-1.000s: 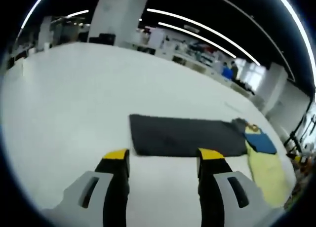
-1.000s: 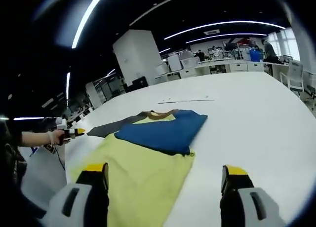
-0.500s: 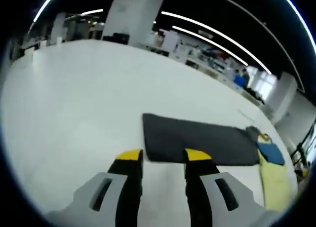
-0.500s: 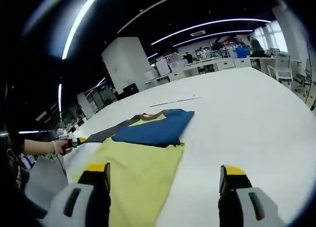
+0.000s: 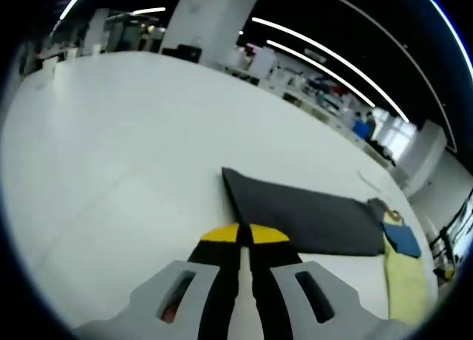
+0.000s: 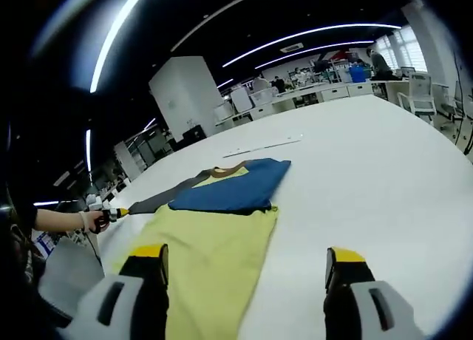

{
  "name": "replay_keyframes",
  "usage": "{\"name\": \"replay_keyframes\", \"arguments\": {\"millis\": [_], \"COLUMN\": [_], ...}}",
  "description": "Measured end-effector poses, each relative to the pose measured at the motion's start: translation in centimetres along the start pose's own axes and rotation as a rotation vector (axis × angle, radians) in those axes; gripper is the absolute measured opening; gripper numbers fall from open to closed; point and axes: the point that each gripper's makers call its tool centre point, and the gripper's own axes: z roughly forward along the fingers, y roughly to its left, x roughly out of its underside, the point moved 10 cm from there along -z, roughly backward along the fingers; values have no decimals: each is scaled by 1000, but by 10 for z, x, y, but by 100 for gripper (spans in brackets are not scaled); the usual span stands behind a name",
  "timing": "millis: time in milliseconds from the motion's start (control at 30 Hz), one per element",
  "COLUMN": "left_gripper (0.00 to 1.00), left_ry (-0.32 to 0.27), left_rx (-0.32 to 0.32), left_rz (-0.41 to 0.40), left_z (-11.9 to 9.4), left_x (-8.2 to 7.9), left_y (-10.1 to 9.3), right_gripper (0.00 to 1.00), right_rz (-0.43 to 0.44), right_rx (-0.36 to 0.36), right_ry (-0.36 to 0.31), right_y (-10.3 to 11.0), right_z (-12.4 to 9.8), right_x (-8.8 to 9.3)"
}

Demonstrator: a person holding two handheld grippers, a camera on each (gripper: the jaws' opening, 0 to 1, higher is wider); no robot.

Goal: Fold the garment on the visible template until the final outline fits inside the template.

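Left tool (image 5: pixel 244 235) is pinched on the sleeve (image 5: pixel 310 220) cuff; right tool (image 6: pixel 244 262) gapes, empty. Lift gently, fold toward the shirt (image 6: pixel 214 259) body (avoid dragging).

Left gripper view: low over the table (image 5: pixel 111 155), looking past its tongs along the garment's (image 5: pixel 310 220) grey end. Right gripper view: low, near the yellow end, facing the opposite way; both share the garment.

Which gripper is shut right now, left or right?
The left gripper: its yellow-tipped jaws meet at the dark sleeve's edge. The right gripper's jaws stand wide apart.
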Motion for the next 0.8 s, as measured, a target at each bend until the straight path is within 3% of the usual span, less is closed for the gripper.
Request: {"name": "replay_keyframes", "arguments": {"millis": [133, 200, 300, 467, 633, 800], "left_gripper": [0, 0, 0, 0, 0, 0], "left_ry": [-8, -40, -54, -121, -118, -111], "left_rx": [13, 37, 67, 195, 300, 384], "left_rz": [-42, -71, -61, -54, -27, -17], "left_z": [0, 0, 0, 6, 13, 20], "left_x": [-6, -15, -24, -42, -46, -48], "left_y": [-5, -10, -21, -61, -99, -131], "right_gripper": [87, 87, 87, 87, 86, 86], "right_rz": [-2, -5, -1, -14, -12, -9], "right_rx": [-16, -22, -35, -57, -65, -67], "right_ry": [-6, -22, -40, -14, -30, -31], "right_y": [3, 5, 8, 11, 10, 12], "right_z": [6, 8, 9, 10, 9, 3], "right_x": [-3, -7, -10, -11, -14, -6]}}
